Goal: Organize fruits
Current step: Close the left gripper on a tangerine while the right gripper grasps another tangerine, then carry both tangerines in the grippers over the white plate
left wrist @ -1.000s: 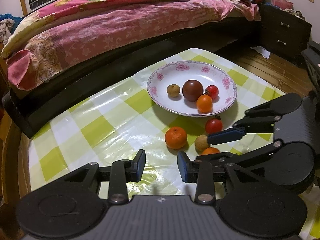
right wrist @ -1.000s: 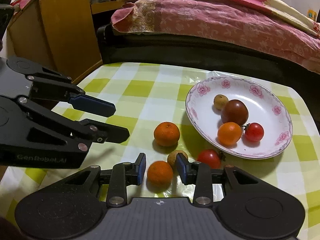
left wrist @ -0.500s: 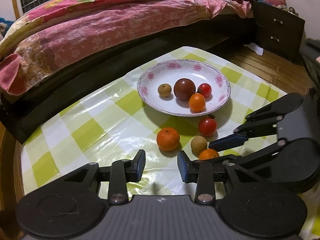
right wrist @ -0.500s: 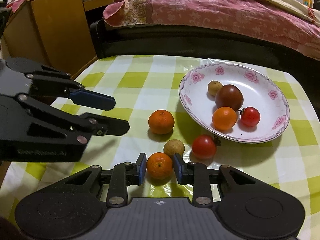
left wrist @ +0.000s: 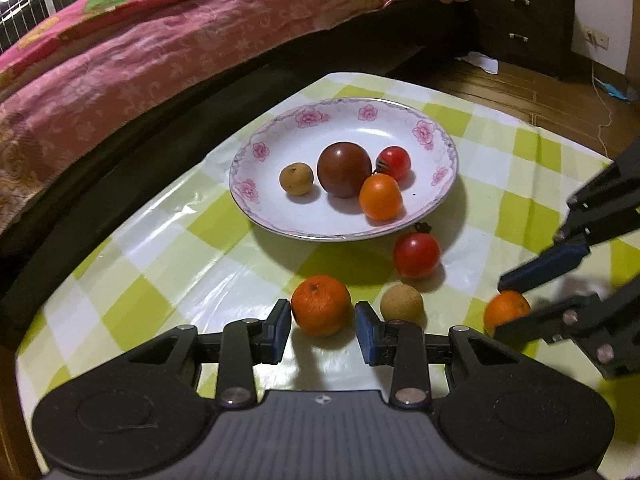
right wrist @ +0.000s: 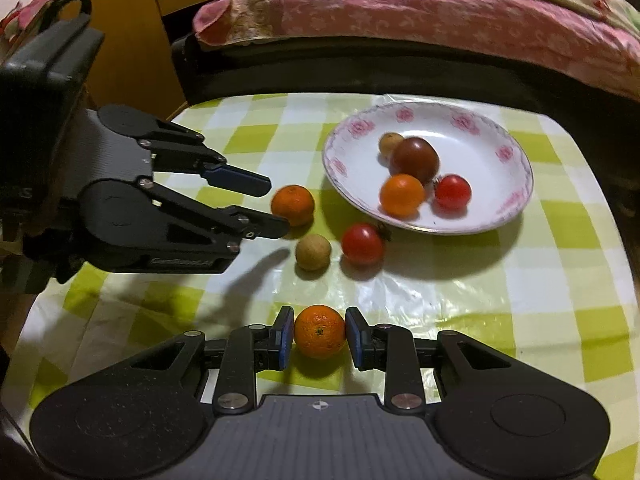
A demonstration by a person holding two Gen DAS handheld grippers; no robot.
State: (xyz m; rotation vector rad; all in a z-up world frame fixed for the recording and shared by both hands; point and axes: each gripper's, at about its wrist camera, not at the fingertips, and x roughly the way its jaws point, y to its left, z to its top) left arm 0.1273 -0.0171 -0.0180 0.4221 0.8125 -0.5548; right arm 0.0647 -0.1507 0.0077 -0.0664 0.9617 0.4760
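Bed (left wrist: 168, 52) with pink floral bedding fills the far side, dark frame below; a dark drawer unit (left wrist: 520, 12) stands off on the wood floor. Low table under a green-and-white checked cloth (right wrist: 560, 240), glossy. White plate (left wrist: 436, 128) with a pink flower rim sits toward the far edge of the cloth; on it a dark red-brown round fruit (left wrist: 344, 169), a small orange (left wrist: 380, 197), a red tomato (left wrist: 394, 162) and a small tan fruit (left wrist: 296, 178), the first three bunched and touching. Left gripper (left wrist: 322, 326): jaws apart, one pad on each side of a mandarin (left wrist: 321, 305) that lies on the cloth just short of the plate; narrow gaps show at both pads, no squeeze. White lettering on its body in the right wrist view reads roughly "GenRobot.AI", blurred. Right gripper (right wrist: 319, 336): jaws have just been closing and now clamp a smaller mandarin (right wrist: 320, 331) between the blue pads, near edge of the cloth. Loose on the cloth between the two mandarins and the plate: a red tomato with stem (left wrist: 416, 254) and a tan longan-like fruit (left wrist: 401, 303), close together but apart.
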